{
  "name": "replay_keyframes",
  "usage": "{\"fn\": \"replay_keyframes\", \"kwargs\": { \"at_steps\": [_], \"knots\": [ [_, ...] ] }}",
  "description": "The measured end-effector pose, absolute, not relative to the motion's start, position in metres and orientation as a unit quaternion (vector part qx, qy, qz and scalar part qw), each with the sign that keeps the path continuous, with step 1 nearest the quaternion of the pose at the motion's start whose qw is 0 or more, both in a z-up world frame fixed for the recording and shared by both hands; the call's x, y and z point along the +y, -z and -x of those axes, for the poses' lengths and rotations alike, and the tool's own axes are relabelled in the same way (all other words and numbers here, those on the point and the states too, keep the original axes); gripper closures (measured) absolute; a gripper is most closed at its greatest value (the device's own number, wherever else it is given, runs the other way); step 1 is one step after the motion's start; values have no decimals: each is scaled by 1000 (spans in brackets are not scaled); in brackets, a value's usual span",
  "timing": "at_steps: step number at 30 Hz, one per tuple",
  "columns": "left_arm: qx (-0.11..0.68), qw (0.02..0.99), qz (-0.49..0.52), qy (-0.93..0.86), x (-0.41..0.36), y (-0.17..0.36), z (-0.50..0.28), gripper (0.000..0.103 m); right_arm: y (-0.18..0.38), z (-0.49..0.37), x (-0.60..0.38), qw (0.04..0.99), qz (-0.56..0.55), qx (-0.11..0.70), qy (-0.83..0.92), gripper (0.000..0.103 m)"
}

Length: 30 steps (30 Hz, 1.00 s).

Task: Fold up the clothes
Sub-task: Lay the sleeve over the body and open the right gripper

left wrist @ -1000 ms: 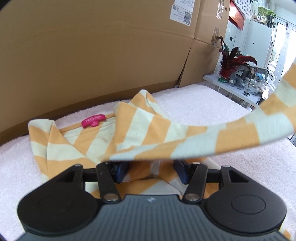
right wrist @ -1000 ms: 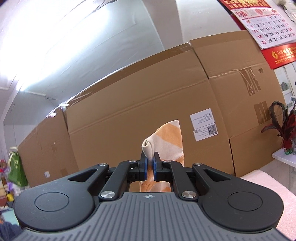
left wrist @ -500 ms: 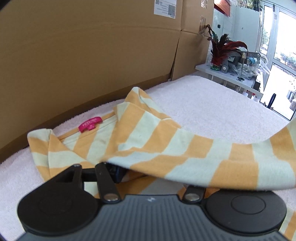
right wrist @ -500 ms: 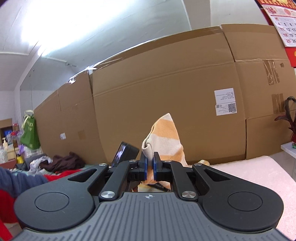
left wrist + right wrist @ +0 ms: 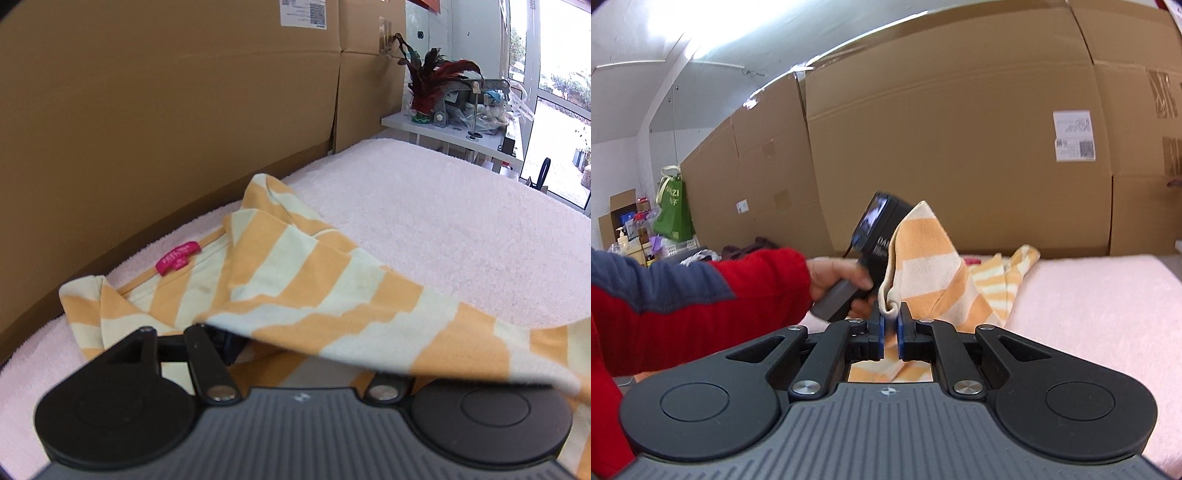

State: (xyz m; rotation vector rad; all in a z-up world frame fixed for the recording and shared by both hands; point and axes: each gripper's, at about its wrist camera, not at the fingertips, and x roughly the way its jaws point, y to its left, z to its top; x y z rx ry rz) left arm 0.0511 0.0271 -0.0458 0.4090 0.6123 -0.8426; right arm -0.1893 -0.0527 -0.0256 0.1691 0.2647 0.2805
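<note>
An orange and cream striped shirt [image 5: 295, 280] with a pink neck label [image 5: 178, 258] lies on the pale pink towel-covered surface [image 5: 443, 206]. A band of its cloth drapes across my left gripper [image 5: 295, 343] and hides the fingertips, so I cannot tell how the jaws stand. My right gripper [image 5: 890, 325] is shut on a bunched edge of the same shirt [image 5: 923, 258] and holds it above the surface. The person's left hand with the other gripper's handle [image 5: 849, 284] shows just behind that cloth.
A tall wall of cardboard boxes [image 5: 166, 110] runs along the far edge of the surface. A white side table with a red feathered plant [image 5: 436, 85] stands at the right. Clutter and a green bag [image 5: 672, 210] sit far left.
My right gripper has come down and tilted forward with the shirt edge, bringing the left hand into view. The stretched band of cloth has sunk lower over the left gripper's fingers.
</note>
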Motion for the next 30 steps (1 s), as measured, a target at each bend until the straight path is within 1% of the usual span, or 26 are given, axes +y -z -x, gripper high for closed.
{"fn": "replay_keyframes", "kwargs": {
  "at_steps": [4, 8, 12, 13, 16, 19, 21, 23, 26, 30],
  "knots": [
    [264, 849, -226, 399, 24, 46, -42, 36, 35, 190, -48, 970, -89, 161, -157, 95],
    [252, 846, -245, 401, 24, 45, -38, 35, 44, 186, -48, 957, -116, 196, -180, 94],
    [230, 843, -269, 405, 24, 44, -30, 31, 51, 189, -45, 950, -121, 221, -186, 94],
    [225, 842, -275, 406, 24, 45, -28, 29, 53, 190, -45, 947, -125, 228, -188, 94],
    [208, 839, -293, 409, 24, 45, -22, 27, 61, 190, -46, 932, -126, 270, -207, 88],
    [185, 833, -327, 406, 20, 47, -17, 27, 68, 191, -45, 918, -126, 297, -230, 87],
    [170, 823, -352, 412, 19, 48, -11, 24, 69, 194, -44, 911, -120, 313, -241, 87],
    [152, 812, -379, 418, 18, 48, -4, 18, 68, 200, -46, 905, -108, 323, -254, 86],
    [131, 791, -423, 423, 17, 48, 5, 18, 64, 213, -51, 898, -97, 334, -271, 85],
    [121, 768, -453, 436, 18, 42, 13, 16, 54, 218, -68, 918, -114, 304, -230, 85]
  ]
}}
